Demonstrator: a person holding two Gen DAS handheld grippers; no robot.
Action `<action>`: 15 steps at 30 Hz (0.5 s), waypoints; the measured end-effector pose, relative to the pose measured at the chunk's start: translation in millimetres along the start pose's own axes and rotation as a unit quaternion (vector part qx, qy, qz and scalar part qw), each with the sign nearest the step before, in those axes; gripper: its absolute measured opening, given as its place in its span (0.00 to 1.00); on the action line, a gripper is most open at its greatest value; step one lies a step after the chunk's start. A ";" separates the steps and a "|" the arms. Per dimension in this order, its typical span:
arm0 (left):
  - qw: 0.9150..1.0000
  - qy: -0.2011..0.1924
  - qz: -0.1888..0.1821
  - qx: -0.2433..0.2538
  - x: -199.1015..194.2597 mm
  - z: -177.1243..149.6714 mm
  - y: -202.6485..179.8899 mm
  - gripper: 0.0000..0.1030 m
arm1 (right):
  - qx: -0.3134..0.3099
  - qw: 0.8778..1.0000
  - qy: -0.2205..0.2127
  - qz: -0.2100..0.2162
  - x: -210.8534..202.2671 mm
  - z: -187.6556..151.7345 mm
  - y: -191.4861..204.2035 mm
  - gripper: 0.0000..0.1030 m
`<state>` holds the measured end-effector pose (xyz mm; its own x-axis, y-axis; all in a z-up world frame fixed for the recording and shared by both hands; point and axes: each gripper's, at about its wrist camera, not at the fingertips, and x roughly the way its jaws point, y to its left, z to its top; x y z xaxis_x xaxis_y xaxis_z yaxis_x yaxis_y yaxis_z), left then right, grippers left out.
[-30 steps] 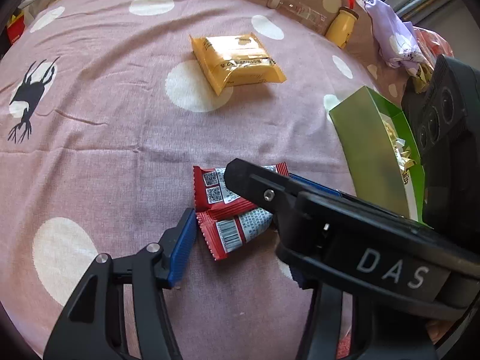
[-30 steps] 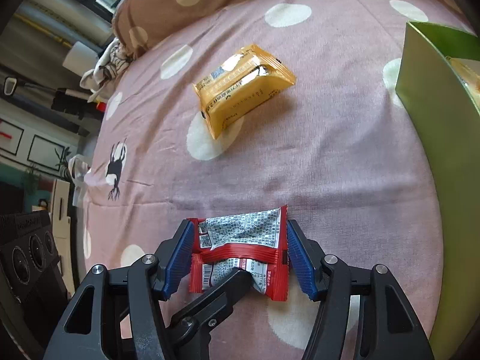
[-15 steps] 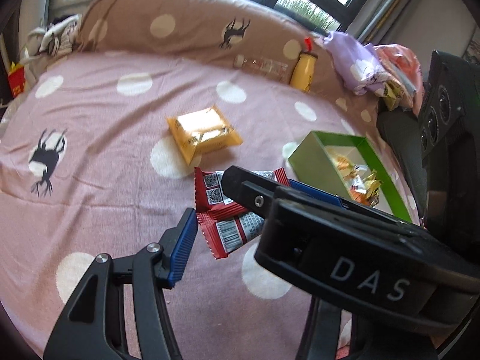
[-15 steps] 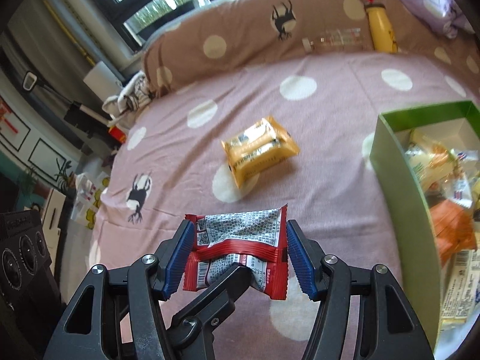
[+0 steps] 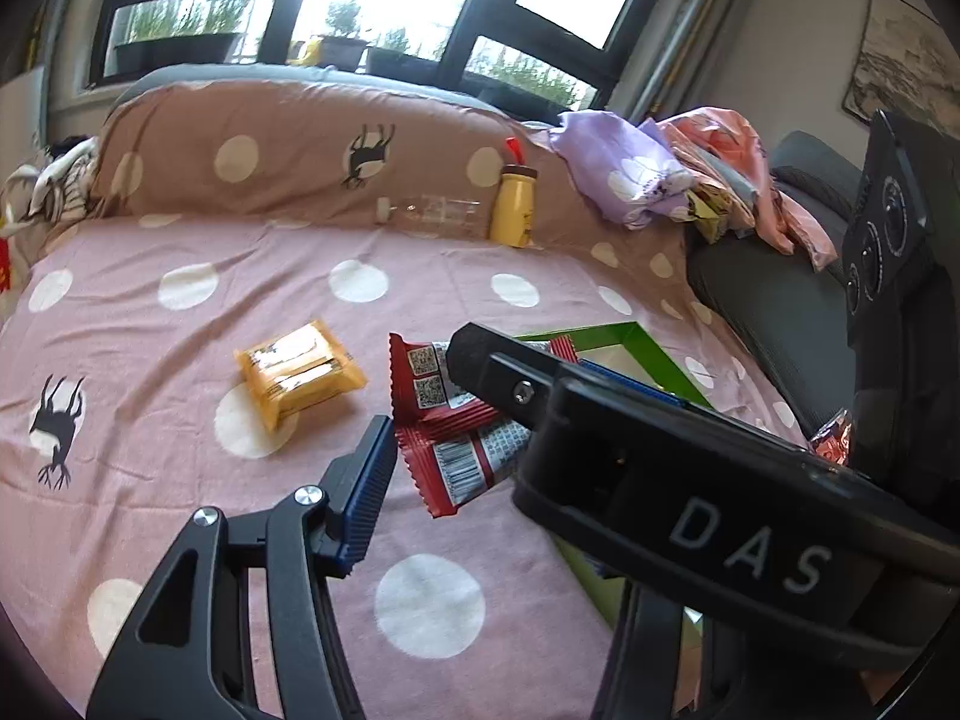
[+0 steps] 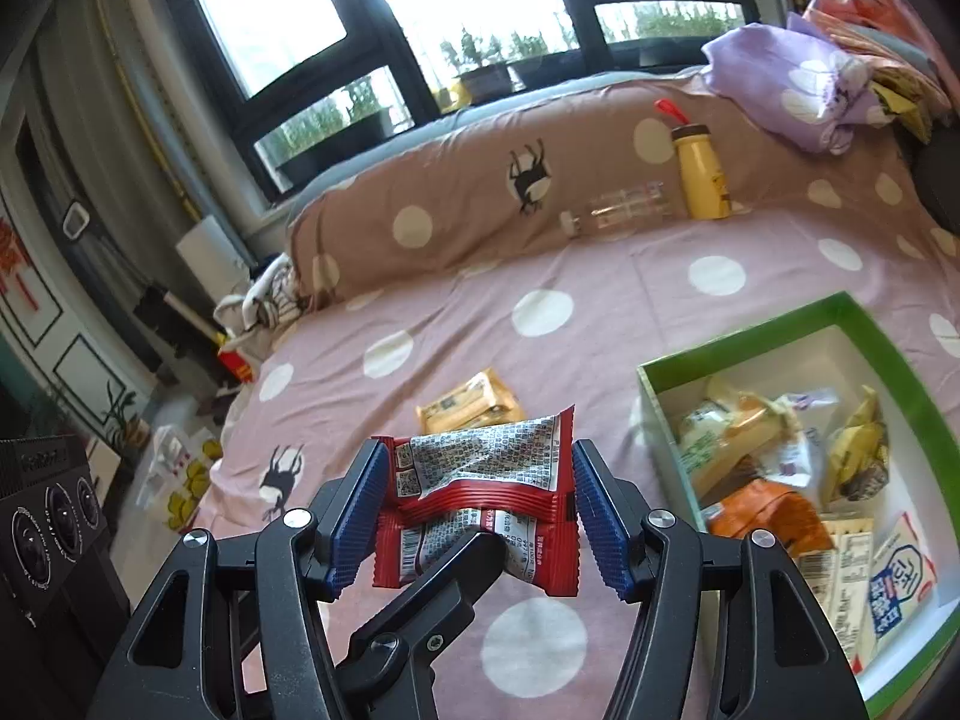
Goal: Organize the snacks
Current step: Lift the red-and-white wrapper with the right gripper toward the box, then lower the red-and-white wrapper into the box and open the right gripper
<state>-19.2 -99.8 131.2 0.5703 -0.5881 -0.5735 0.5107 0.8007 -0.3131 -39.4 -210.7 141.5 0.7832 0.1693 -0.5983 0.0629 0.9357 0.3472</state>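
Two red snack packets point(image 6: 480, 480) hang above the pink dotted bedspread point(image 6: 540, 312), bowed between the blue pads of my right gripper point(image 6: 480, 462), which is shut on their side edges. My left gripper point(image 5: 480, 426) comes in crosswise. Its left pad point(image 5: 366, 480) touches the lower packet's corner point(image 5: 456, 462), and one of its fingers point(image 6: 462, 564) props the packets from below. Its other finger is hidden behind the right gripper's finger point(image 5: 510, 372). The green box point(image 6: 744, 354), holding several snacks, lies to the right. A yellow snack pack point(image 5: 300, 366) lies on the spread.
A yellow bottle point(image 6: 699, 180) and a clear bottle point(image 6: 618, 207) lie against the brown bolster point(image 6: 450, 210). A heap of clothes point(image 6: 798, 84) sits at the far right on a dark sofa point(image 5: 780, 312). Windows are behind.
Both grippers have risen together with the red packets and tilted up. The bed, yellow pack and green box now lie farther below, and the windows have come into view.
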 end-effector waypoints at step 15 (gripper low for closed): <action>0.996 0.011 -0.049 0.077 26.9 11.8 -65.6 0.51 | 0.066 0.996 -0.053 -0.042 -42.7 8.8 -61.5 0.63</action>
<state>-29.8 -169.5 145.3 0.4993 -0.6593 -0.5622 0.6573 0.7110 -0.2501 -71.2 -278.2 152.0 0.8319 0.0524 -0.5525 0.2059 0.8953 0.3951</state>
